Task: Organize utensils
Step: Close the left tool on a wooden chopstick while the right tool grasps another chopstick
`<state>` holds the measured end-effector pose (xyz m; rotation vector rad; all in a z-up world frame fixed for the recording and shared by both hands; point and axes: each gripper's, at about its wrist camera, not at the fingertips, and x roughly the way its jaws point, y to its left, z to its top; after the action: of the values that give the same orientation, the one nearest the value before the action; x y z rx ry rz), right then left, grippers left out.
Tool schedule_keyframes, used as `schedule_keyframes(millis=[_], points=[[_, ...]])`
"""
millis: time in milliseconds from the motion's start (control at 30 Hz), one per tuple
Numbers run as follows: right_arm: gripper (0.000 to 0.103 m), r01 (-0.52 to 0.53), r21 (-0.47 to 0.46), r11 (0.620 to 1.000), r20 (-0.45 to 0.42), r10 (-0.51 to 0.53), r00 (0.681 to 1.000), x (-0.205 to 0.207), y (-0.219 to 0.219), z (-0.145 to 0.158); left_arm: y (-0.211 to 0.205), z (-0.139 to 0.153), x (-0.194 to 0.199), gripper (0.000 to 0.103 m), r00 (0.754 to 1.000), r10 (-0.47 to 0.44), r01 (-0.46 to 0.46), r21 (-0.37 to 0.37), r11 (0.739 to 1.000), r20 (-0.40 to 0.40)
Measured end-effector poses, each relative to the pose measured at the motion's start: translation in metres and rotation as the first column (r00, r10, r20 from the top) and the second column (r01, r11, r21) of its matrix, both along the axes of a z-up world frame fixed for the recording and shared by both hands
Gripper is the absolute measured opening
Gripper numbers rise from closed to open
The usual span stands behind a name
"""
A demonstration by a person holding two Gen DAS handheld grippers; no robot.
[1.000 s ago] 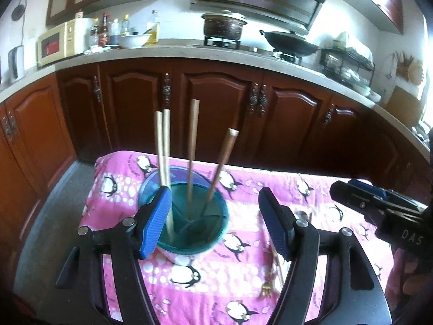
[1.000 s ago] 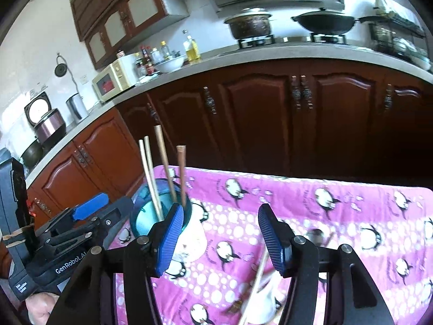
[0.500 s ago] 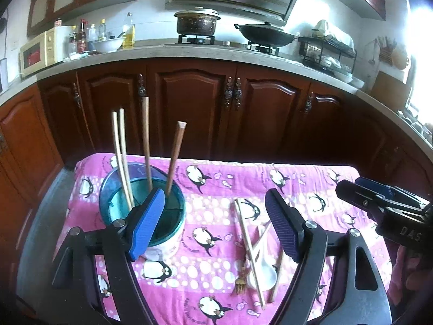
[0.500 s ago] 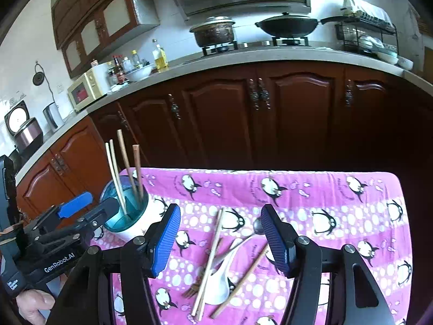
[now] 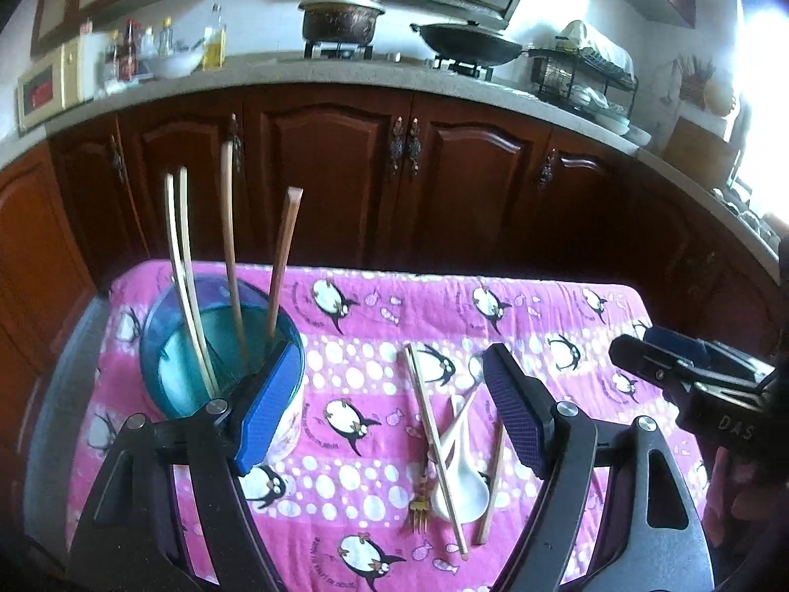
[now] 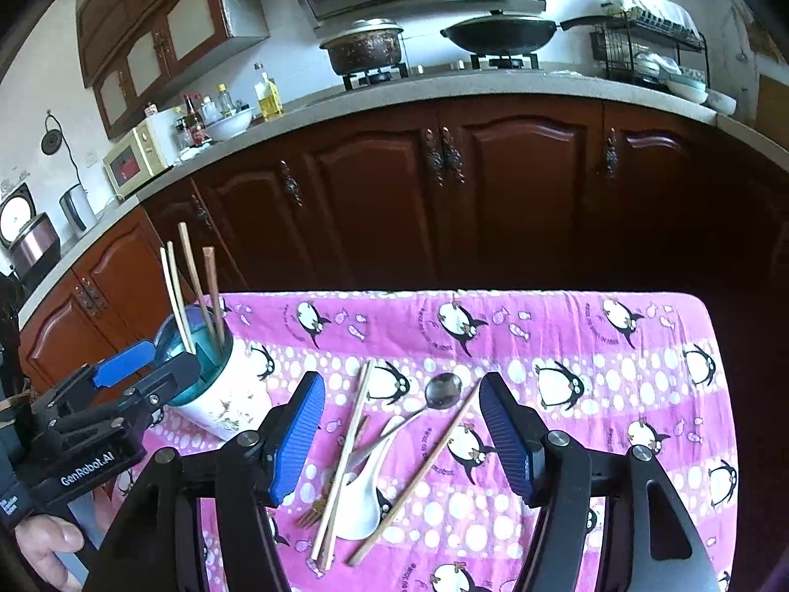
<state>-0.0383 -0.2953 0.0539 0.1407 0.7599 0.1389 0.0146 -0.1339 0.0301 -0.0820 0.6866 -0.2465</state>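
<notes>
The right gripper (image 6: 402, 436) is opening over the heaped chopsticks (image 6: 345, 449), spoon (image 6: 367, 496) and fork (image 6: 313, 513), holding nothing. The left gripper (image 5: 389, 417) is standing wide, empty. Risk: the pads are likely grabbing several crossed pieces together, scattering them.

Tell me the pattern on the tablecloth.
Pink tablecloth with white dots and black-and-white penguins; clearest in the right wrist view.

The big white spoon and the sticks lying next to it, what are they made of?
The white spoon looks like glazed ceramic, perhaps melamine: smooth, thick, with a soft shine. The loose chopsticks look like wood or bamboo: matte tan and brown, no shine.
</notes>
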Motion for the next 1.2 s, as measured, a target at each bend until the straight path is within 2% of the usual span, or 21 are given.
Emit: schedule_keyframes(millis=[133,267,300,367,467,667,800,867,967,1067,1200], points=[[0.064,-0.005,-0.006,1.000,-0.051,0.005,0.999,0.007,-0.005,-0.020,0.005,-0.015,0.008,0.078,0.999,-0.014,0.013,-0.022,1.000,-0.047],[0.063,-0.015,0.015,1.000,-0.136,0.017,0.991,0.020,-0.011,-0.055,0.000,-0.035,0.016,0.077,0.993,-0.048,0.046,-0.024,0.999,-0.110],[0.060,-0.015,0.026,1.000,-0.160,0.019,0.987,0.025,-0.014,-0.065,-0.002,-0.039,0.018,0.077,0.991,-0.054,0.051,-0.022,0.998,-0.120],[0.045,-0.013,0.050,0.999,-0.216,0.024,0.976,0.034,-0.019,-0.086,-0.008,-0.048,0.021,0.076,0.987,-0.067,0.065,-0.018,0.998,-0.145],[0.038,0.001,0.098,0.995,-0.280,0.026,0.960,0.049,-0.026,-0.114,-0.018,-0.059,0.027,0.073,0.981,-0.086,0.084,-0.014,0.996,-0.173],[0.032,0.038,0.158,0.987,-0.348,0.020,0.937,0.070,-0.030,-0.146,-0.034,-0.080,0.046,0.071,0.965,-0.112,0.109,-0.027,0.994,-0.236],[0.028,0.042,0.173,0.984,-0.372,0.026,0.928,0.084,-0.026,-0.159,-0.049,-0.100,0.065,0.054,0.945,-0.130,0.123,-0.041,0.992,-0.299],[0.020,0.051,0.170,0.984,-0.382,0.019,0.924,0.088,-0.026,-0.164,-0.055,-0.108,0.074,0.048,0.939,-0.126,0.121,-0.035,0.992,-0.319],[0.012,0.054,0.193,0.980,-0.380,0.024,0.925,0.091,-0.028,-0.167,-0.061,-0.122,0.086,0.027,0.927,-0.129,0.128,-0.028,0.991,-0.353],[0.012,0.052,0.213,0.976,-0.380,0.033,0.924,0.090,-0.033,-0.167,-0.062,-0.134,0.093,0.010,0.911,-0.131,0.129,-0.033,0.991,-0.390],[0.010,0.049,0.237,0.970,-0.381,0.047,0.923,0.081,-0.041,-0.165,-0.053,-0.139,0.091,0.007,0.905,-0.128,0.113,-0.062,0.992,-0.406]])
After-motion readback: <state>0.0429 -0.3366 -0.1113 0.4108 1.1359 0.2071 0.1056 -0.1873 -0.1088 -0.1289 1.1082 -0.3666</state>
